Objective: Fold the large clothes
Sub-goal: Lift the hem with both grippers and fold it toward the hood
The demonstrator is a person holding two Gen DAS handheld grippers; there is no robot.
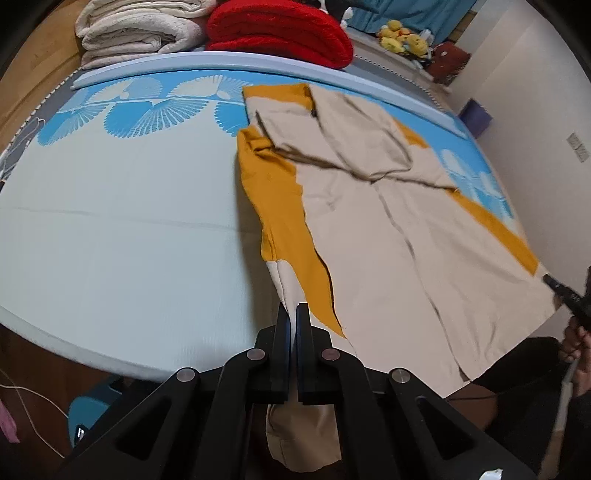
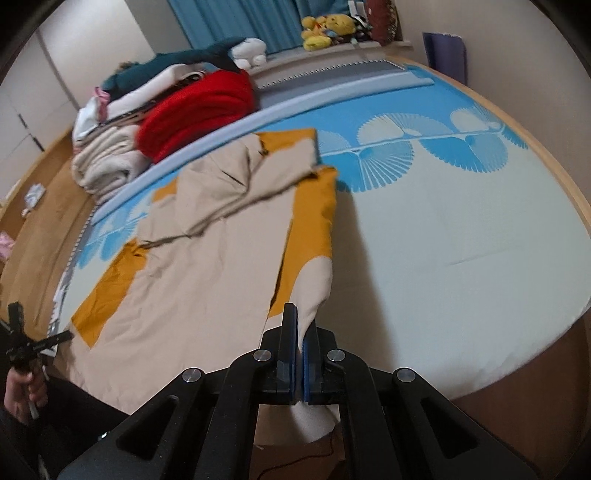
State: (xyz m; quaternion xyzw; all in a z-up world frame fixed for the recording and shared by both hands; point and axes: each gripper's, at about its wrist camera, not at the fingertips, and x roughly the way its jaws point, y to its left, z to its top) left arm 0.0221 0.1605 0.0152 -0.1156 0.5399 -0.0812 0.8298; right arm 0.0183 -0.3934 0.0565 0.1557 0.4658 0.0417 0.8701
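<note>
A large beige and mustard garment lies spread on a pale blue mat. My left gripper is shut on the garment's near left corner, and beige cloth hangs below its pads. My right gripper is shut on the near right corner, which is pulled up off the mat. Each gripper also shows small in the other's view: the right gripper at the garment's mustard right corner, the left gripper at its mustard left corner. The garment's top part is folded over itself.
A red blanket and folded cream blankets are stacked beyond the mat's far edge. Yellow plush toys sit by a blue curtain. A person's hand holds the left gripper. Wooden floor surrounds the mat.
</note>
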